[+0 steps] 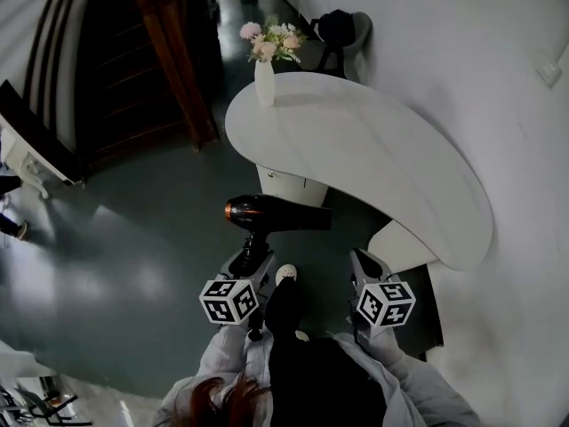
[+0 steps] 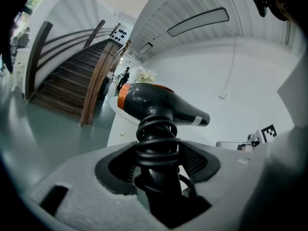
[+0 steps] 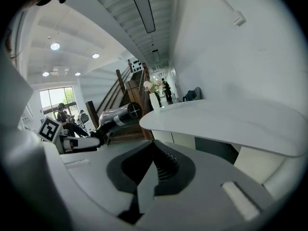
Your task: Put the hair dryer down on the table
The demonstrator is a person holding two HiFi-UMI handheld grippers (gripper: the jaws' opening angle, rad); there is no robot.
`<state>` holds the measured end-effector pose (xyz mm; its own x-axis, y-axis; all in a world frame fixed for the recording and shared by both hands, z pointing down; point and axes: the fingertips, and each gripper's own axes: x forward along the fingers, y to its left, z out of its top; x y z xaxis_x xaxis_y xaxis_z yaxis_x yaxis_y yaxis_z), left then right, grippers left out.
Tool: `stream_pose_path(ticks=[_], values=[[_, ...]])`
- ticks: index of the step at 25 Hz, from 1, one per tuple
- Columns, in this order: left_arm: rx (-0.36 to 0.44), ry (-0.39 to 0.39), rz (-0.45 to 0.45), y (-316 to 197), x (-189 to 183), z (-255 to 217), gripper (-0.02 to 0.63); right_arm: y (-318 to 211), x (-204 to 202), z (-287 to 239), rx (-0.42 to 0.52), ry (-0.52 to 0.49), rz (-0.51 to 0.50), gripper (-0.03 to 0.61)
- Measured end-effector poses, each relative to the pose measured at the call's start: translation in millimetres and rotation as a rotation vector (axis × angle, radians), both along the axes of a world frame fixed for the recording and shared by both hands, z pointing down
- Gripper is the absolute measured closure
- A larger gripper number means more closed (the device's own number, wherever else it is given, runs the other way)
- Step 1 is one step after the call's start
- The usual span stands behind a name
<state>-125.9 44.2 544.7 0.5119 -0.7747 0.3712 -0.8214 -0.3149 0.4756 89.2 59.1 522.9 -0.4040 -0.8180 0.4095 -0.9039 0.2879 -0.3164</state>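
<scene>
Hair dryer (image 1: 267,213) clamped by left gripper (image 1: 252,258) over dark floor (image 1: 133,238), beside curved white table (image 1: 382,158); flower vase (image 1: 265,80) stood on it; right gripper (image 1: 365,263) jaws closed together.

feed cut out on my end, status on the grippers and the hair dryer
Left gripper shut on hair dryer handle; right gripper shut, empty. It's in the air, short of the table. Vase at table's far end.

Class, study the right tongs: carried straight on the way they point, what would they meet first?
Most likely the table, at or near its front rim; depth is unclear. The right tongs are shut and empty.
</scene>
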Motion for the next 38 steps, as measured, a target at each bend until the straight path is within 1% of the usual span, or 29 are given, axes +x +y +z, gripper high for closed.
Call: stream_pose_path(ticks=[4, 8, 13, 17, 19, 22, 26, 29, 32, 38], values=[[0.022, 0.016, -0.002, -58.5, -5.2, -18.5, 0.342, -52.6, -0.4, -14.4, 0.023, -0.008, 0.021, 0.569], [0.034, 0.020, 0.019, -118.2, -8.0, -30.5, 0.342, -110.3, -2.8, -28.6, 0.050, -0.016, 0.040, 0.569], [0.032, 0.012, 0.054, -181.6, -7.1, -26.3, 0.342, -174.6, -4.6, -29.9, 0.060, -0.019, 0.062, 0.569], [0.016, 0.029, 0.078, -215.5, -2.8, -16.5, 0.342, -202.5, -2.3, -18.3, 0.044, -0.018, 0.085, 0.569], [0.007, 0.032, 0.100, -225.7, 2.6, -10.2, 0.342, -209.9, 0.5, -10.0, 0.026, -0.020, 0.102, 0.569], [-0.007, 0.015, 0.135, -239.7, 12.8, -5.1, 0.342, -217.0, 3.8, -5.9, 0.003, -0.021, 0.118, 0.569], [-0.020, 0.026, 0.176, -259.2, 33.0, -1.0, 0.342, -233.1, 19.1, -9.4, 0.001, -0.029, 0.149, 0.569], [-0.027, 0.030, 0.185, -282.6, 49.3, 0.4, 0.342, -255.9, 29.0, -17.1, 0.016, -0.044, 0.156, 0.569], [-0.027, 0.030, 0.192, -308.0, 64.4, -0.7, 0.342, -281.9, 37.3, -21.5, 0.026, -0.036, 0.153, 0.569], [-0.046, 0.031, 0.187, -370.4, 96.0, -6.6, 0.342, -350.5, 63.3, -28.1, 0.032, -0.026, 0.143, 0.569]])
